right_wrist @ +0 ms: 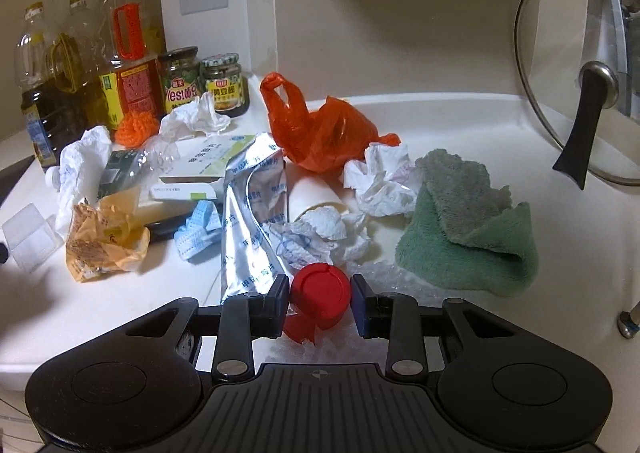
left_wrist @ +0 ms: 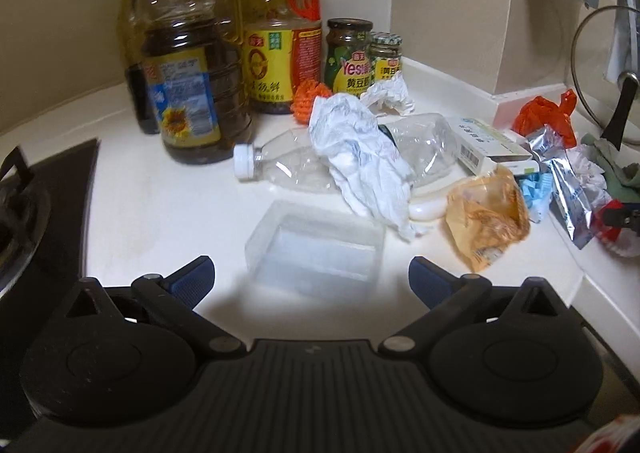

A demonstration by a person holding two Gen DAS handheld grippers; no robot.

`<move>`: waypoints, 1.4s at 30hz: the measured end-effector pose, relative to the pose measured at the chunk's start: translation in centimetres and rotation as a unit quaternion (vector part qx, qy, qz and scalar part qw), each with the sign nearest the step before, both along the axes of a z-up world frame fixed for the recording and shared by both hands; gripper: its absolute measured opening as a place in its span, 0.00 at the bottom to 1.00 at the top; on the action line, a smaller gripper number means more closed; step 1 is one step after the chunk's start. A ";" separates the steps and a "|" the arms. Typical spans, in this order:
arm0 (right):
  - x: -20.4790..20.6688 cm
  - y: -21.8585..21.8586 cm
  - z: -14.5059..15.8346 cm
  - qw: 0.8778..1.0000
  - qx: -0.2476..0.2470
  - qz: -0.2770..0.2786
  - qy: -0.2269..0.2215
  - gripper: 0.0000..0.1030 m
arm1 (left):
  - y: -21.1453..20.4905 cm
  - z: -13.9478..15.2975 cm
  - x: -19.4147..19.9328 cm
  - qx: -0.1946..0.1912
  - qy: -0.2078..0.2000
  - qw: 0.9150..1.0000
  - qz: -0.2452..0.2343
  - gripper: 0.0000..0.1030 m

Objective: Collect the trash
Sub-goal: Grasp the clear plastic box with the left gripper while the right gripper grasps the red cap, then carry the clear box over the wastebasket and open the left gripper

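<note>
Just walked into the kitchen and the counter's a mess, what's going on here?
A person is clearing trash off the counter with two tools. The right hand-held gripper has its jaws around a red bottle cap, apparently gripping it. The left hand-held gripper is wide open, lined up on a clear plastic box without touching it. A crushed bottle, tissues and wrappers remain.

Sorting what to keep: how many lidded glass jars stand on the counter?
2. The taller jar stands beside the orange-handled oil bottle; the shorter jar stands right of it. Others may hide behind the bottles.
</note>
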State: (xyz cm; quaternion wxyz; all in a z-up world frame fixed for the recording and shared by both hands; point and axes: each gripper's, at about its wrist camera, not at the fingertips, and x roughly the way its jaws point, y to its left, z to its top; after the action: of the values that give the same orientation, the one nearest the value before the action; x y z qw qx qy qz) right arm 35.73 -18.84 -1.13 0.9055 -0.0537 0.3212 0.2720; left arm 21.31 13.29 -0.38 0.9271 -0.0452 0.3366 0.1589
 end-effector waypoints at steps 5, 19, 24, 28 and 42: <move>-0.8 -0.5 1.3 1.000 0.013 -0.005 -0.008 0.32 | 1.1 -0.9 2.5 0.012 0.032 0.998 -0.043 0.99; -3.0 -1.5 2.8 0.999 0.020 -0.020 -0.022 0.32 | 0.6 -1.2 2.0 0.023 0.033 0.997 -0.066 0.83; -4.0 -1.7 3.4 0.999 0.024 -0.019 -0.032 0.32 | -0.6 -0.1 0.1 0.007 0.018 0.997 -0.072 0.83; -5.3 -1.6 4.1 0.999 0.030 -0.010 -0.038 0.32 | -2.4 0.9 -1.7 0.004 0.000 0.996 -0.084 0.83; -12.6 -1.0 4.0 0.998 0.042 0.054 -0.011 0.32 | -8.0 2.2 -8.0 -0.036 -0.015 0.991 -0.132 0.83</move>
State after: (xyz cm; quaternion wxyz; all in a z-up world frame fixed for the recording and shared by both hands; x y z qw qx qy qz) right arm 23.15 -19.88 2.91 0.8947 -0.0360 0.2958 0.3326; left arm 13.32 5.27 1.77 0.9427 -0.0358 0.3310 0.0227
